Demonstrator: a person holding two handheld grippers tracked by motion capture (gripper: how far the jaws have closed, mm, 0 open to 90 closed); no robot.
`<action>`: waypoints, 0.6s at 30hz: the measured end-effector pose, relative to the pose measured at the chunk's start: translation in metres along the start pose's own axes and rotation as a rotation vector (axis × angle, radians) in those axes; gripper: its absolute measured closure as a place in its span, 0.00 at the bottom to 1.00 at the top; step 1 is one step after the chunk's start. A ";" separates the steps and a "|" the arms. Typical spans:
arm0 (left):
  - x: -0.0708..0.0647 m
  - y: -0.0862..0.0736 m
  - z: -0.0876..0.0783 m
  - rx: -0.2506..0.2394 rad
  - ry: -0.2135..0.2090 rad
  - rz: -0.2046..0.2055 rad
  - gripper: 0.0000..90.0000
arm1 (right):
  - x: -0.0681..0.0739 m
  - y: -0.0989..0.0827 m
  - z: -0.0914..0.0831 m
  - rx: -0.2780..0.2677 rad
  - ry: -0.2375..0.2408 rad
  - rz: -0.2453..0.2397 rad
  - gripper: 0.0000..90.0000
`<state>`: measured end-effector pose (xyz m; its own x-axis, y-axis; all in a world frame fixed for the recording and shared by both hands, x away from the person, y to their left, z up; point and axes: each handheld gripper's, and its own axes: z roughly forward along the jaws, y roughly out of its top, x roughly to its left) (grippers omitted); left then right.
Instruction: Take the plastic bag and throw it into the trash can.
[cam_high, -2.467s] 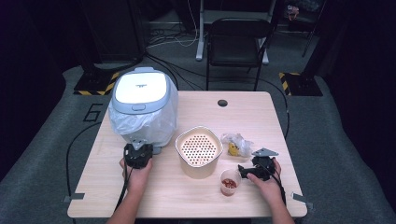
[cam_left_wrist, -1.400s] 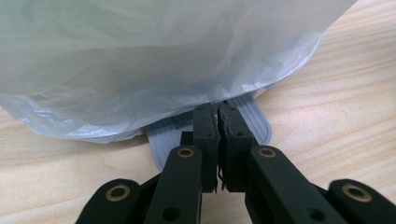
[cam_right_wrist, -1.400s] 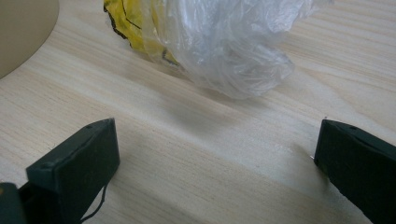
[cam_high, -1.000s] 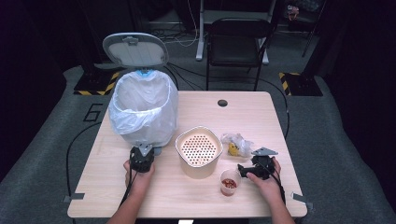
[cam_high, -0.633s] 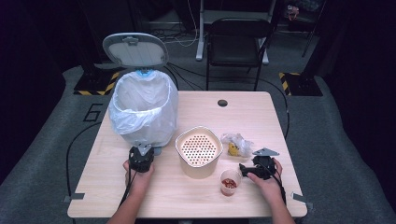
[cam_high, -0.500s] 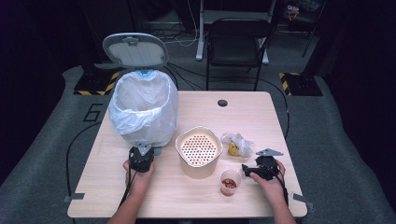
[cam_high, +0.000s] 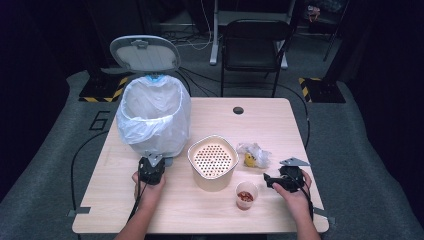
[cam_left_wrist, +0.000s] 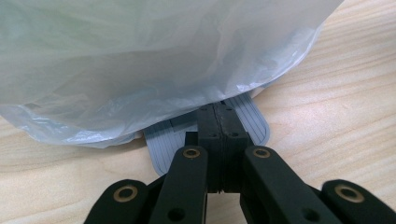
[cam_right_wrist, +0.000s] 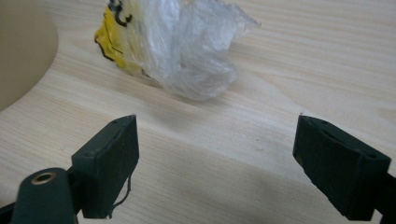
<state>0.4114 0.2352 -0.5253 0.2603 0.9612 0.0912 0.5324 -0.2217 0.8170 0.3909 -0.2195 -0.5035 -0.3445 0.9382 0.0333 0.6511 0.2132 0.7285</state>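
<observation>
A bin (cam_high: 155, 115) lined with a white bag stands at the table's left, its grey lid (cam_high: 145, 52) raised. My left gripper (cam_high: 153, 161) is shut, and its closed tips (cam_left_wrist: 217, 109) rest on the bin's grey ribbed pedal (cam_left_wrist: 252, 123) under the bag's edge. My right gripper (cam_high: 267, 179) is open near the front right; its jaws have just been closing a little, with nothing between them. Beyond its jaws (cam_right_wrist: 217, 144) lies a crumpled clear wrapper (cam_right_wrist: 187, 46) with a yellow scrap inside, also visible in the high view (cam_high: 254, 154).
A beige pot with a perforated top (cam_high: 212, 160) stands mid-table. A small clear cup (cam_high: 245, 195) holding red-brown bits sits in front of it, left of my right gripper. Bare wood (cam_high: 265, 125) stretches behind the wrapper. A chair (cam_high: 255, 45) stands beyond the table.
The bin's lid has swung up from closed to open. My left gripper has stayed at the bin's base. My right gripper has drawn slightly right, away from the cup, and risen a little.
</observation>
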 end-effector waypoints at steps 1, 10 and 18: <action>0.000 0.000 0.000 -0.005 0.001 -0.003 1.00 | 0.002 0.001 -0.002 -0.004 -0.004 -0.002 0.16; 0.000 0.000 0.000 0.004 0.002 0.005 1.00 | 0.007 0.014 -0.014 -0.030 0.006 0.001 0.13; 0.000 0.000 0.000 -0.005 -0.003 -0.007 1.00 | 0.012 0.041 -0.009 -0.052 0.036 -0.060 0.11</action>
<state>0.4118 0.2356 -0.5256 0.2590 0.9623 0.0835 0.5303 -0.2139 0.8204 0.4076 -0.2019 -0.4675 -0.4066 0.9135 0.0131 0.5927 0.2528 0.7647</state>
